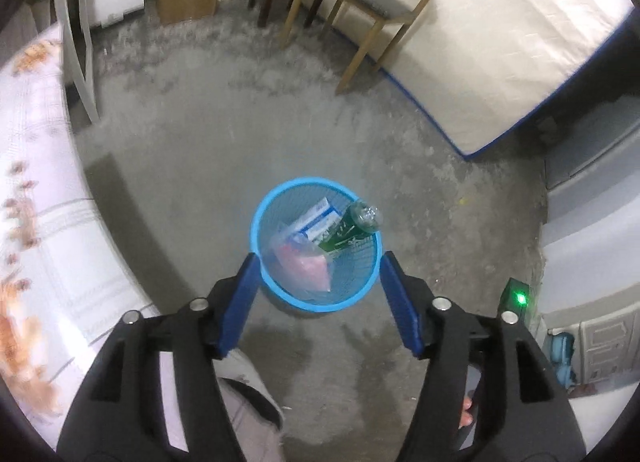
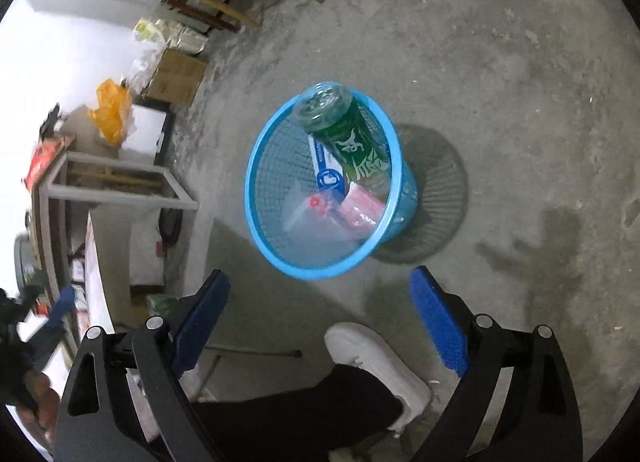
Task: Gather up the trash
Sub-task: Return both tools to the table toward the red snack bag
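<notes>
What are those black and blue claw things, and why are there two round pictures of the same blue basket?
They are grabber tools, one in each of a person's hands. Each tool carries a tiny camera looking along its two blue fingers, so you get two pictures. The left gripper and the right gripper are both open and hold nothing. Below them, on the grey floor, stands a blue basket. Inside are a green bottle, a white and blue box and a clear bag with something pink.

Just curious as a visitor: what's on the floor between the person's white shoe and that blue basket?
Nothing but bare concrete floor lies between the white shoe and the blue basket; the right wrist view shows it.
</notes>
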